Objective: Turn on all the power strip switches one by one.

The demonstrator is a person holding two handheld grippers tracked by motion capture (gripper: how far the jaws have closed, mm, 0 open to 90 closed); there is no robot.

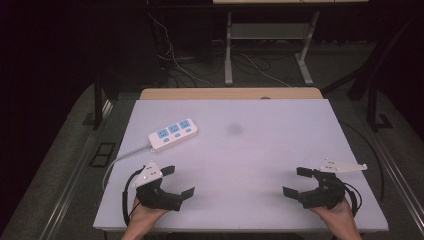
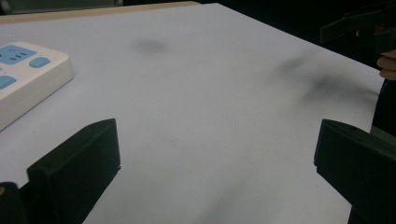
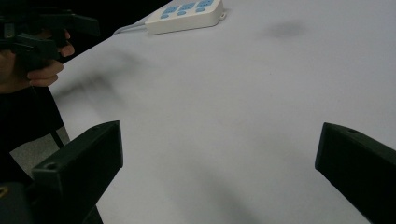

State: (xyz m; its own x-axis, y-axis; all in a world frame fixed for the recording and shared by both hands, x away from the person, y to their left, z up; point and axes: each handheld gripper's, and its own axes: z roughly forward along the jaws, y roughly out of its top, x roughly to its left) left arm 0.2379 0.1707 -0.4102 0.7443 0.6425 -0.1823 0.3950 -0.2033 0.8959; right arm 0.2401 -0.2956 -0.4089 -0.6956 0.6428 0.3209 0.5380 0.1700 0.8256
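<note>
Progress: nothing begun; power strip (image 1: 173,133) left untouched, far left on tabletop (image 1: 260,165).
Left gripper (image 1: 179,181): jaws wide open, empty.
Right gripper (image 1: 294,181): likewise.

In the left gripper view the power strip (image 2: 28,74) sits at the upper left of the frame and runs off the left edge, so just part of two blue socket faces shows. At the right edge of that view the other hand (image 2: 386,65) is cut to a few fingertips, and the gripper it holds is a dark, unclear shape at the upper right corner. In the high view both forearms leave the bottom edge. The strip's white cable (image 1: 116,160) drops past the table's left edge at the lower left, its end unseen.
</note>
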